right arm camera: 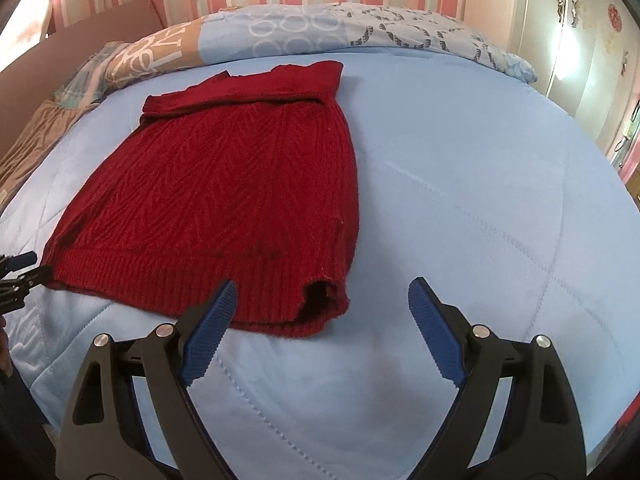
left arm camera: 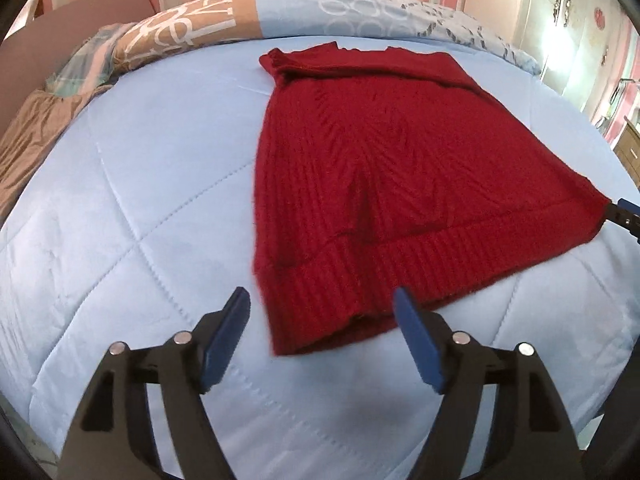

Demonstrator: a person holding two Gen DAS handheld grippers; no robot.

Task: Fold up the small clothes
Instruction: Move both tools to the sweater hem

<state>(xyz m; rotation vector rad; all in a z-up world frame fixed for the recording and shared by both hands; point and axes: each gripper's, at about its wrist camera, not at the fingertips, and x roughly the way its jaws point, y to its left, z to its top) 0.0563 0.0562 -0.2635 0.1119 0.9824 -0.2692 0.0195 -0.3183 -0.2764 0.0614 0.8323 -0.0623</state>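
Red knit sweater point(left arm camera: 384, 184) lies flat on light blue quilt point(left arm camera: 120, 208), ribbed hem nearest the grippers. Left gripper point(left arm camera: 320, 320) spread wide at hem corner, nothing pinched. Right gripper point(right arm camera: 322, 304) likewise spread, empty. Pillow point(left arm camera: 180, 28) lettering unreadable.

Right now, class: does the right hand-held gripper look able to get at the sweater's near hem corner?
Probably yes. The right hand-held gripper is open, the sweater corner lies just ahead on the quilt, and nothing blocks it.
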